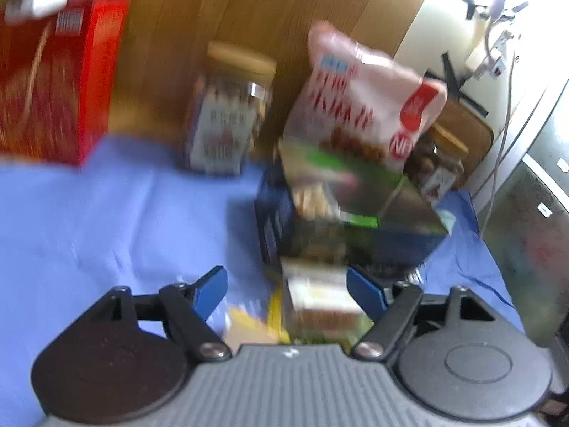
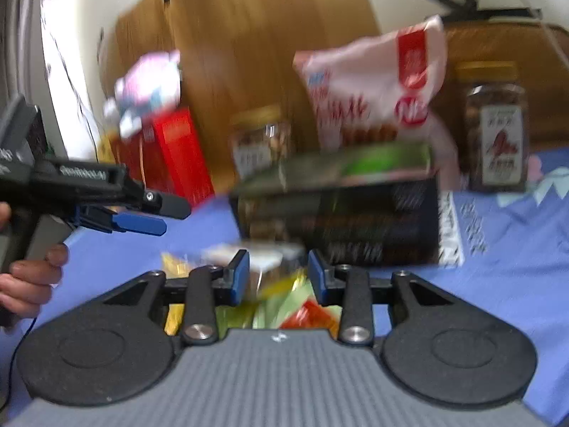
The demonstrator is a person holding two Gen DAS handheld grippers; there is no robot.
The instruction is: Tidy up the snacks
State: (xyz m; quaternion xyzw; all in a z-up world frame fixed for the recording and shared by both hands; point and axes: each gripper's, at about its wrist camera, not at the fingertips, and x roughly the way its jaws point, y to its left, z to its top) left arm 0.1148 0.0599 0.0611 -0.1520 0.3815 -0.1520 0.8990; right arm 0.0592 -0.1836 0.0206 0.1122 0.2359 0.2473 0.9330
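Note:
Both views are motion-blurred. A stack of dark and green snack boxes (image 1: 352, 213) stands on the blue cloth, with a pink snack bag (image 1: 370, 99) leaning behind it. My left gripper (image 1: 288, 288) is open; a small light packet (image 1: 320, 302) lies between its fingers, with no visible grip on it. In the right wrist view the same boxes (image 2: 341, 210) and pink bag (image 2: 377, 85) show ahead. My right gripper (image 2: 277, 277) is open over loose yellow, green and red packets (image 2: 284, 302). The left gripper (image 2: 138, 220) shows at the left, hand-held.
A red box (image 1: 53, 82) with a pink pack on top stands far left. A jar with a tan lid (image 1: 231, 114) stands at the wooden back panel (image 1: 249, 7). Another jar (image 2: 498, 131) stands at the right. The blue cloth (image 1: 106, 213) covers the table.

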